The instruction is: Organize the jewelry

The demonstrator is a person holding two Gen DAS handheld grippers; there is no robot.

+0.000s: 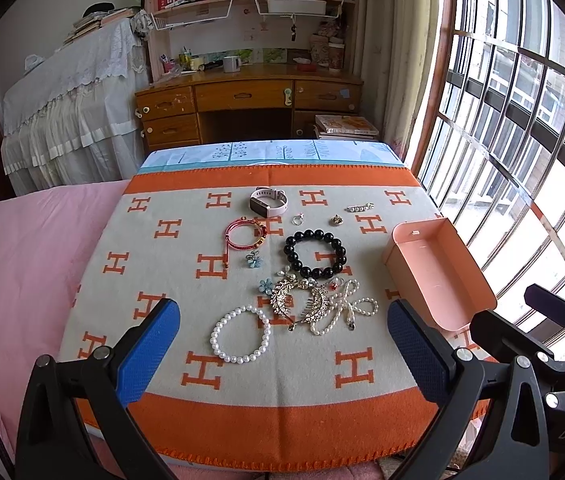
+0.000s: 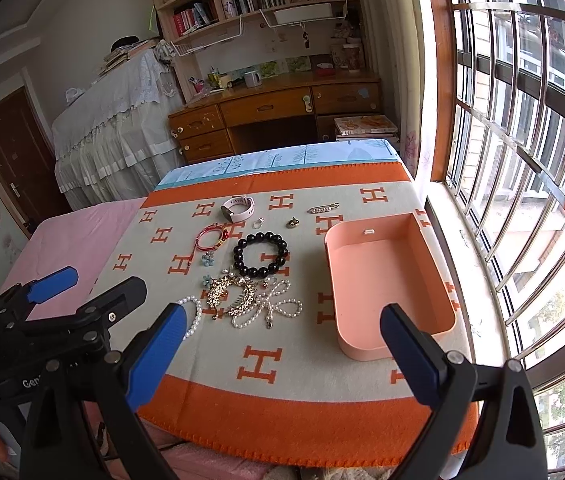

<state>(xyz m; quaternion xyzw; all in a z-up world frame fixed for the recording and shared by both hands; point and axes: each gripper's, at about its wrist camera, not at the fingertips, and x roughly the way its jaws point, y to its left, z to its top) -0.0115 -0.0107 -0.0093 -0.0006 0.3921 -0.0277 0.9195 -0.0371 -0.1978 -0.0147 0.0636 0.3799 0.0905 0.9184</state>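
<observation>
Jewelry lies spread on an orange and cream blanket (image 1: 210, 408): a white pearl bracelet (image 1: 241, 335), a black bead bracelet (image 1: 316, 253), a red cord bracelet (image 1: 245, 233), a pale pink watch (image 1: 268, 201), gold hair combs (image 1: 300, 303) and a pearl necklace (image 1: 352, 309). A pink open box (image 2: 392, 280) stands at the right, with nothing in it. My left gripper (image 1: 282, 354) hovers open above the near edge, short of the pearl bracelet. My right gripper (image 2: 282, 356) is open too, between the pearl necklace (image 2: 270, 307) and the box. Neither holds anything.
Small pieces lie further back: a ring (image 1: 297, 219), a gold charm (image 1: 336, 220), a pearl bar pin (image 1: 360, 207), blue flower clips (image 1: 253, 260). A barred window (image 2: 522, 160) is close on the right, a pink bed (image 1: 22, 260) on the left, a wooden desk (image 1: 248, 96) behind.
</observation>
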